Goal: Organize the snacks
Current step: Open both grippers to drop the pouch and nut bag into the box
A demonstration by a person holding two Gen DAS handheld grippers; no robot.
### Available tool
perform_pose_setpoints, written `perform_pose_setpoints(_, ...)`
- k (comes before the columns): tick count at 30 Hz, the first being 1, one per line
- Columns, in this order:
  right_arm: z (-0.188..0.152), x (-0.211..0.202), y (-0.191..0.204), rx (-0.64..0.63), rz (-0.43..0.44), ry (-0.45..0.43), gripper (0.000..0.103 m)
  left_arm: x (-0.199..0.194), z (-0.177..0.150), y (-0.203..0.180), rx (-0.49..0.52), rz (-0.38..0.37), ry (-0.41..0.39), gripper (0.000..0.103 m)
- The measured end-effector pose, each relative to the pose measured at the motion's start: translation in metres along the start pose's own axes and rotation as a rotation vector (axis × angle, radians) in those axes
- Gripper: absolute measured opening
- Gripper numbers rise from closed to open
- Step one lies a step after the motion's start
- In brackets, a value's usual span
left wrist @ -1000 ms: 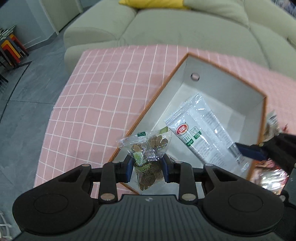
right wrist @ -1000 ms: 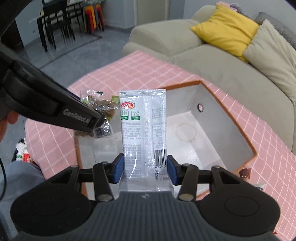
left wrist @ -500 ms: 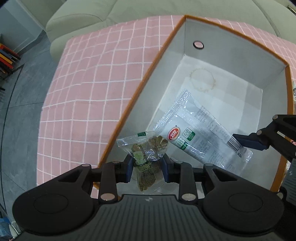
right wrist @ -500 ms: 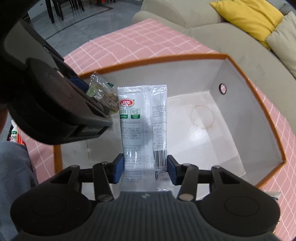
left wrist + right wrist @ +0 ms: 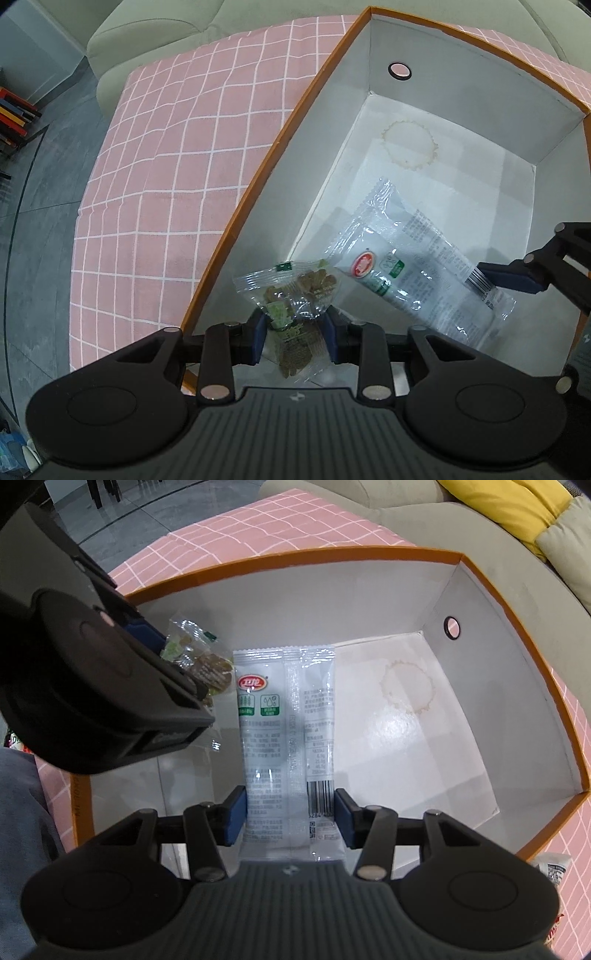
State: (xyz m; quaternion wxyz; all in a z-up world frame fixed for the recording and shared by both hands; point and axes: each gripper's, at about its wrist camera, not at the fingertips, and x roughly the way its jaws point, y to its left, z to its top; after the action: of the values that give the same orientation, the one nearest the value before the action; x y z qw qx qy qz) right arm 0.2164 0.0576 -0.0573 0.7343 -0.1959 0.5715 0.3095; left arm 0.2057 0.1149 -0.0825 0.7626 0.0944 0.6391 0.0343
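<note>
Both claws point down into an open box [image 5: 458, 122] with an orange rim and white inside, which stands on a surface covered with a pink checked cloth [image 5: 177, 166].

The left claw [image 5: 294, 336] has a small clear packet of brown snack pieces [image 5: 295, 295] between its blue pads. Its jaws have just been opening a little, and they stand narrow. I cannot tell if the pads still press on the packet. This packet is at the near left corner of the box.

The right claw [image 5: 290, 821] has a long white snack packet [image 5: 286, 716] with a red logo between its pads. Its jaws also have just been opening, and a thin gap shows at each side of the packet, which lies along the middle of the box floor.

A round brown stain [image 5: 408, 686] marks the floor farther in. A beige sofa [image 5: 155, 29] is behind the surface.
</note>
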Motion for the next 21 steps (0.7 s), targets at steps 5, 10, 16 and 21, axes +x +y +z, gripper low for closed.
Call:
perform_pose_setpoints(5, 0.001, -0.007, -0.003, 0.011, -0.022, -0.012, 0.062, -0.012, -0.003, 0.001, 0.006, 0.002, -0.037, 0.044)
perform_pose_setpoints(10, -0.003, -0.023, -0.007, 0.034, -0.030, -0.056, 0.069, -0.033, -0.008, 0.005, -0.012, -0.018, -0.088, 0.050)
perform_pose_setpoints(16, -0.023, -0.059, -0.014, 0.095, -0.040, -0.168, 0.071, -0.064, -0.021, 0.012, -0.087, -0.054, -0.198, 0.051)
perform_pose_setpoints(21, -0.042, -0.087, -0.021, 0.166, -0.056, -0.261, 0.071, -0.086, -0.034, 0.013, -0.138, -0.091, -0.287, 0.052)
